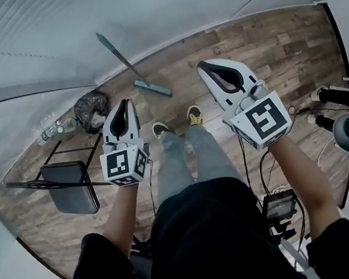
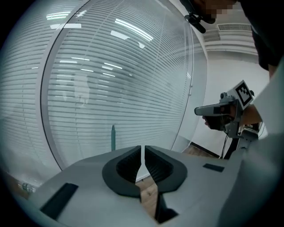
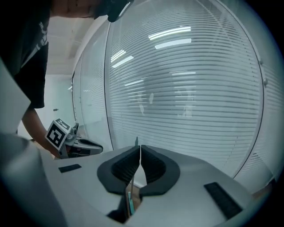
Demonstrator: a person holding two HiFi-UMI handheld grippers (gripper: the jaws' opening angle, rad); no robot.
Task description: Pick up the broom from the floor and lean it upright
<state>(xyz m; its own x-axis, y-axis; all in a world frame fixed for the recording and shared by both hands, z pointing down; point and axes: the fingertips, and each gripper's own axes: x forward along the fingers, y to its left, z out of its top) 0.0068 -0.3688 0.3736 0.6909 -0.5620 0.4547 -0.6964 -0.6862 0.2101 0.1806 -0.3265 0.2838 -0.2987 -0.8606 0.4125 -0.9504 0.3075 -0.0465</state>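
We hold both hand-held grippers up before us. The left hand-held gripper [image 1: 126, 104] has its ribbed black pads drawn together with only a hairline slit between them, and nothing in it. The right hand-held gripper [image 1: 207, 66] is pressed shut at the tips, also empty. The broom [image 1: 126, 63] stands well apart from both. Its slim teal handle leans on the slatted blind wall [image 1: 31, 33], and its flat head rests on the wood-plank floor [image 1: 264, 45] near a crumpled black bag [image 1: 91, 108].
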